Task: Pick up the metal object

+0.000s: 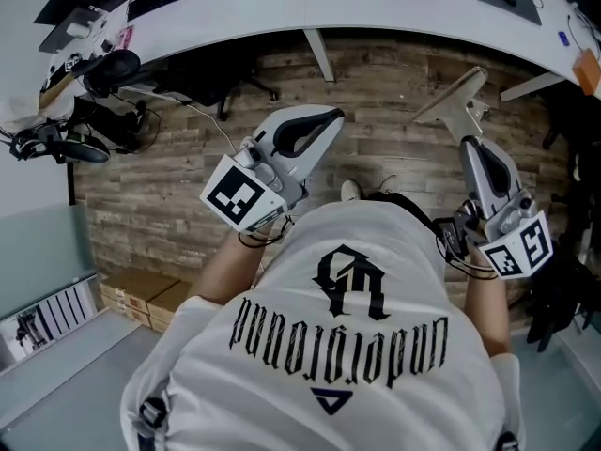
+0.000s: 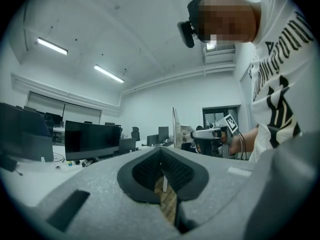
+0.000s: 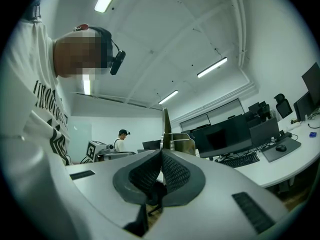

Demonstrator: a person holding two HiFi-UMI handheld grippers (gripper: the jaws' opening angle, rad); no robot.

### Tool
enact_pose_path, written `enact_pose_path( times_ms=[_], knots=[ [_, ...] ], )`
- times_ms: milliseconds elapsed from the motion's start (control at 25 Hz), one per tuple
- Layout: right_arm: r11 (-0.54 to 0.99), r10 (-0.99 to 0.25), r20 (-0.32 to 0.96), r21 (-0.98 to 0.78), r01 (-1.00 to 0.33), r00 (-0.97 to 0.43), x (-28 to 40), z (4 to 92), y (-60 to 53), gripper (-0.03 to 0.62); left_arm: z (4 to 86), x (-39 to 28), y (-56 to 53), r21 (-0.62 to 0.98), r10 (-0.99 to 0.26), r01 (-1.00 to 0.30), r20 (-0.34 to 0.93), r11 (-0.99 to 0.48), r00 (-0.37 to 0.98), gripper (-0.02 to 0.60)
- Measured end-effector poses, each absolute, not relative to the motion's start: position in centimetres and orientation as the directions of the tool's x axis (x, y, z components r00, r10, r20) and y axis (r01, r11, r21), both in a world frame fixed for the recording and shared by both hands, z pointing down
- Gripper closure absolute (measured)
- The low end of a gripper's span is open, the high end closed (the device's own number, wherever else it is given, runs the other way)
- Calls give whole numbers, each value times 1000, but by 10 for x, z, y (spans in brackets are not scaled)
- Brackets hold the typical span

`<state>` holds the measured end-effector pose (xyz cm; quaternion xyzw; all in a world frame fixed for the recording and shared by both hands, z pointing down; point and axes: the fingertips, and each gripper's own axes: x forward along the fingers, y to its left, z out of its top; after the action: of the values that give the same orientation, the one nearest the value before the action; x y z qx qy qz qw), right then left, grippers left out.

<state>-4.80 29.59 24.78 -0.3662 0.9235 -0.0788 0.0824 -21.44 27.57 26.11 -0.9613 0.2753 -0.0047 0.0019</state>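
Right tongs (image 1: 472, 147): clamped tight on the metal object (image 1: 459, 103), which sticks out past the tips, clear of the desk (image 1: 394, 7) and over the plank floor (image 1: 169, 205).
Metal object: a thin upright plate with a small spring at its base, seen in the right gripper view.
Left tongs (image 1: 324, 125): pads together, nothing between them; probably just a spare hand here.
Posture: both tools point level in front of the chest, so the pick-up looks done.
Shirt (image 1: 347, 346): gothic lettering, upside down from the head view; I cannot read it surely.
Marker cubes (image 1: 239, 195): black-and-white square patterns, no words.
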Motion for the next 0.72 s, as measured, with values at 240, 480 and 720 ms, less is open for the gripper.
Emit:
enact_pose_path(
  times_ms=[240,480,720],
  knots=[
    [727,-683,-105,-197,-658,-723,-50,247,301,577,262,-214,282,-5,-535,-535,9,-845,845,566],
    [730,-680,-111,-193,-656,-724,-52,245,303,577,261,-215,285,-5,-537,-537,6,-844,844,567],
    [725,-685,-108,-197,-660,-720,-52,247,301,577,260,-215,284,5,-533,-533,-5,-846,846,567]
  ],
)
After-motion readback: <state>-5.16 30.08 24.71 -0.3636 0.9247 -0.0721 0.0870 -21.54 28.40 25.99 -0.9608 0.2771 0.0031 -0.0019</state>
